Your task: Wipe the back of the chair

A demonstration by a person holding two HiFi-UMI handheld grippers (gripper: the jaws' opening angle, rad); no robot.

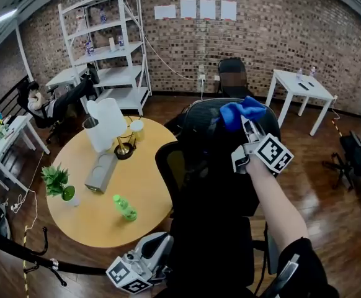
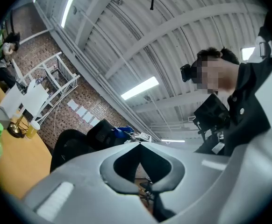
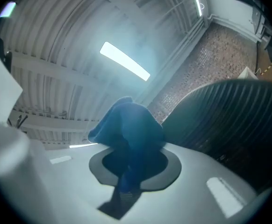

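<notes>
A black mesh office chair (image 1: 196, 160) stands in front of me, its back rising in the middle of the head view. My right gripper (image 1: 247, 121) is shut on a blue cloth (image 1: 242, 110), which rests against the top of the chair back. In the right gripper view the blue cloth (image 3: 129, 132) bulges out of the jaws, with the ribbed chair back (image 3: 234, 120) just to the right. My left gripper (image 1: 157, 248) hangs low by the chair's left side. Its jaws meet, and nothing is between them (image 2: 139, 143). It points upward past the chair (image 2: 77, 146).
A round yellow table (image 1: 140, 194) stands left of the chair with a green bottle (image 1: 125, 208), a small plant (image 1: 59, 182) and a white pitcher (image 1: 106, 124). White shelving (image 1: 109, 48), a small white table (image 1: 301, 89) and other chairs stand further back.
</notes>
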